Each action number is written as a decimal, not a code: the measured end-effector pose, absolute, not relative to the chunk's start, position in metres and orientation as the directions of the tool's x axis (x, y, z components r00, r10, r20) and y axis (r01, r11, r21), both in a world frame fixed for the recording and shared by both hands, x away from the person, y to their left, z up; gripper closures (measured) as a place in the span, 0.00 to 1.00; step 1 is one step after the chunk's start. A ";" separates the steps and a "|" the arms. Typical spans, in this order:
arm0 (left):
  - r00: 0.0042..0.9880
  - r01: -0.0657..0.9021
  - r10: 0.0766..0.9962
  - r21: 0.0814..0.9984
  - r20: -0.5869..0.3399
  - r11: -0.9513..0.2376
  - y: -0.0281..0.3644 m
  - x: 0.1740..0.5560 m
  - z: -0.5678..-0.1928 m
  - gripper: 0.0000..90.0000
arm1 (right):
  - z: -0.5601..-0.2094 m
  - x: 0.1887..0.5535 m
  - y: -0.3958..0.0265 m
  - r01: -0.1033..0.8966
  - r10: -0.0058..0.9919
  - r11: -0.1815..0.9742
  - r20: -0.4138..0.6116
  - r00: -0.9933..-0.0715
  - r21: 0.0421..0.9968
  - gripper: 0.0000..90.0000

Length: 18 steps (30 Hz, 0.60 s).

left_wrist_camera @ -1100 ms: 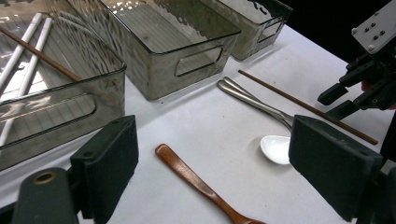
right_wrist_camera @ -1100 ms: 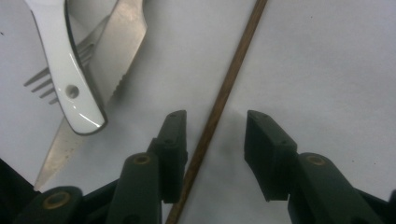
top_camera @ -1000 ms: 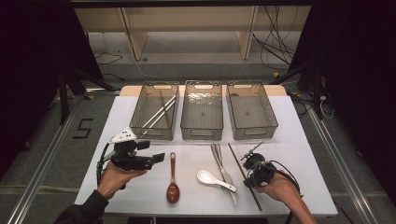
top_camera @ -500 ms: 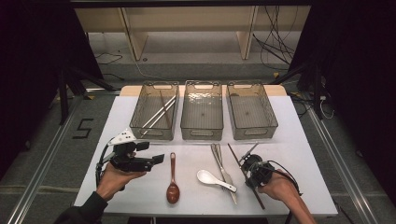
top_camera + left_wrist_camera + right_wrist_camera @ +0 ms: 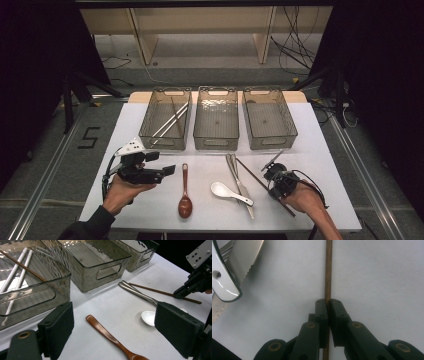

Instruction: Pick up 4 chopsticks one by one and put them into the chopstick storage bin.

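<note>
A brown chopstick point(image 5: 250, 172) lies slanted on the white table point(image 5: 320, 150), right of the metal cutlery. My right gripper point(image 5: 274, 176) points down at it. Its jaws have just been closing, and in the right gripper view they point(image 5: 328, 302) pinch the chopstick point(image 5: 328, 270), which runs straight up between them. My left gripper point(image 5: 167, 171) hovers at the table's left, pointing right, jaws wide apart point(image 5: 115, 315) with nothing between the pads. Past it on the table lies a wooden spoon point(image 5: 107, 333).
Three clear bins stand in a row at the back: the left bin point(image 5: 150, 135) holds white chopsticks and a brown one. The middle bin point(image 5: 216, 142) and right bin point(image 5: 270, 142) look bare. A wooden spoon point(image 5: 185, 192), white spoon point(image 5: 227, 192) and metal cutlery point(image 5: 237, 175) lie mid-table.
The right gripper's jaws have drawn together onto the brown chopstick, with the hand barely shifting. The left hand and everything on the table stayed where they were.
</note>
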<state>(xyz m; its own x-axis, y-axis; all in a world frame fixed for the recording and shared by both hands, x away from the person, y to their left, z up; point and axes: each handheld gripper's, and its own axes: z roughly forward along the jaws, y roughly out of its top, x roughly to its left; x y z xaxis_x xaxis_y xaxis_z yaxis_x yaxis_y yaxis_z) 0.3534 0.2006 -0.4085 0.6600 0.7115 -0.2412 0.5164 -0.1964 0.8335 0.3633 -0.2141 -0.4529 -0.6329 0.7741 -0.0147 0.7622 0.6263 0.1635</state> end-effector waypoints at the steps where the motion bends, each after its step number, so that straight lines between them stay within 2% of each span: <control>1: 0.659 0.517 0.712 0.833 -0.241 -0.197 0.201 0.353 -0.409 0.17 | -0.453 0.363 -0.215 0.760 0.773 0.628 -0.015 -0.634 0.167 0.95; 9: 0.653 0.521 0.716 0.832 -0.246 -0.189 0.202 0.354 -0.409 0.17 | -0.439 0.362 -0.219 0.752 0.779 0.614 -0.027 -0.627 0.238 0.95; 18: 0.656 0.517 0.710 0.838 -0.255 -0.177 0.200 0.356 -0.409 0.18 | -0.420 0.359 -0.212 0.700 0.773 0.585 -0.020 -0.634 0.410 0.95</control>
<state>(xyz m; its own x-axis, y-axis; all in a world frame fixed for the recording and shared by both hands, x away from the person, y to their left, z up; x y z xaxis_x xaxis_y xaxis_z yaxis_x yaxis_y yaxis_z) 0.3559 0.1998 -0.4086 0.6560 0.7105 -0.2547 0.5166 -0.1766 0.8378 0.3586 -0.2123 -0.4201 -0.6342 0.7729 -0.0198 0.7000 0.5849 0.4097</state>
